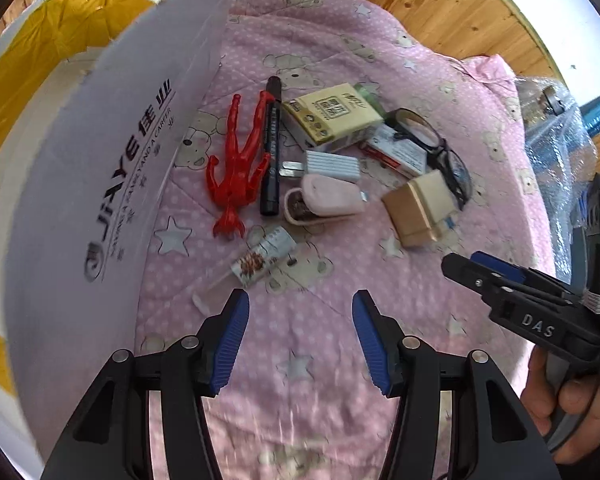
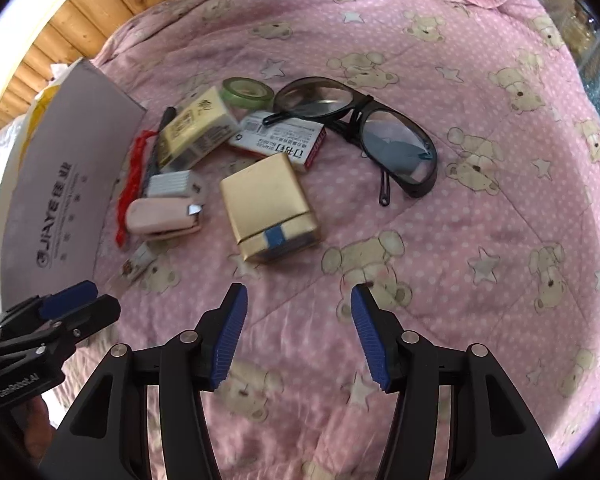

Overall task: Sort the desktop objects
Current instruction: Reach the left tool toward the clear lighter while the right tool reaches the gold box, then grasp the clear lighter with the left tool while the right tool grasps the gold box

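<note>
Both tongs, left tongs (image 1: 300,312) and right tongs (image 2: 299,306), hang wide and empty short of the gold box (image 2: 270,204), likely ready to pick; beyond it lie glasses (image 2: 364,132), left of it a red figure (image 1: 238,168) beside the carton flap (image 1: 112,168).

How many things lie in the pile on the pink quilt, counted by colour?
Red: 1, toy figure
Black: 2, marker, glasses
Gold: 1, box
Yellow: 1, pack
Green: 1, tape roll
Pink: 1, case
Total: 7
</note>
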The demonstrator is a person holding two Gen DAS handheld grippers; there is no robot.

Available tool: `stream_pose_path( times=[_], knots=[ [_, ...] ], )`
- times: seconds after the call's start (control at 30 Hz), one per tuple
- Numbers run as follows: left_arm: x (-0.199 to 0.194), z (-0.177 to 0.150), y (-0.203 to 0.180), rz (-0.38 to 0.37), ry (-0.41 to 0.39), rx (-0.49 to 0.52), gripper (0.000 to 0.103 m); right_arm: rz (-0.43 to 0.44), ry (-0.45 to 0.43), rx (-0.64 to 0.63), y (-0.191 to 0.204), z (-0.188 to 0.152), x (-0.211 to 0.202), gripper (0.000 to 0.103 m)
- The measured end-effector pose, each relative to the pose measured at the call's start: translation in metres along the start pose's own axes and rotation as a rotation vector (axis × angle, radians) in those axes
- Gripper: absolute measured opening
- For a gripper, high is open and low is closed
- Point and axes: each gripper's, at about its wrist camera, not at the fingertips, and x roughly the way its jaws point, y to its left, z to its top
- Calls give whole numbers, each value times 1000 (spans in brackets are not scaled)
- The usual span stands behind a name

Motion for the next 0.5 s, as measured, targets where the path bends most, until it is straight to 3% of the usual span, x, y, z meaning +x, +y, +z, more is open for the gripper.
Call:
stream_pose_path(
  times=[0.23, 0.43, 0.5],
  knots=[
    [24, 6, 20, 26, -33, -71, 55, 21, -6, -84, 11, 22, 17, 62],
    [38, 8, 18, 90, -16, -10, 55, 40, -4, -86, 13, 33, 30, 62],
    [38, 5, 14, -10, 43, -25, 55, 46, -13, -43, 6, 35, 29, 62]
  ],
)
